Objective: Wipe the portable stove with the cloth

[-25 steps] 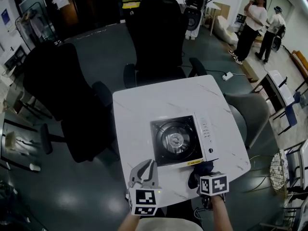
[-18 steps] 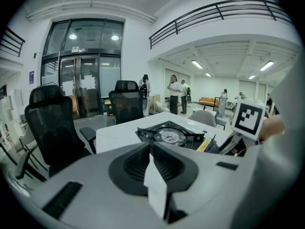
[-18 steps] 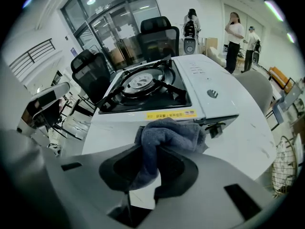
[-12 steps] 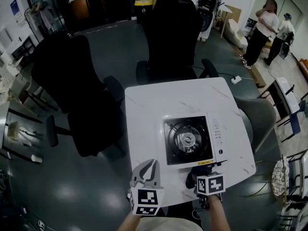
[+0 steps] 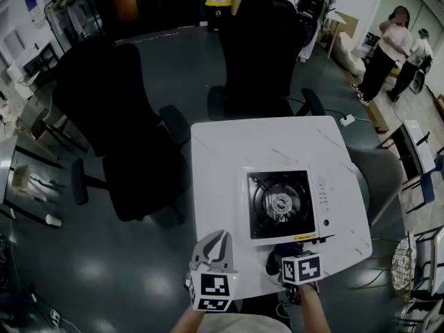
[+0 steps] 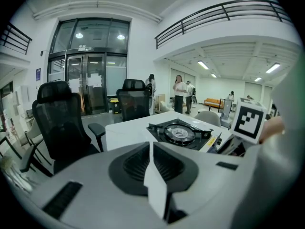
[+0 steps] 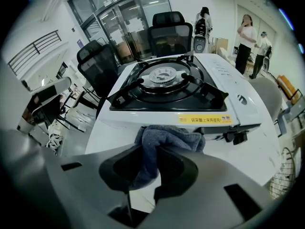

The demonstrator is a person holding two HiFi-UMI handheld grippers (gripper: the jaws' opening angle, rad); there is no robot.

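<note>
A white portable stove [image 5: 288, 203] with a black burner top [image 7: 164, 87] sits on the right half of a white marble table [image 5: 229, 165]. My right gripper [image 7: 151, 162] is shut on a dark blue-grey cloth [image 7: 162, 144], held just in front of the stove's near edge; in the head view it [image 5: 286, 255] is at the table's front edge. My left gripper [image 5: 211, 250] hovers over the front left of the table, its jaws closed together and empty [image 6: 150, 163]. The stove [image 6: 178, 133] lies ahead and to its right.
Black office chairs stand behind [image 5: 260, 54] and to the left [image 5: 111, 130] of the table, a grey chair [image 5: 378, 168] to its right. Two people [image 5: 388, 54] stand far back right. The floor is dark grey. A power strip [image 5: 347, 120] lies behind the table.
The head view has shifted, so the table and stove sit further right and lower in frame. Both grippers have kept their places at the table's front edge, with the cloth still held.
</note>
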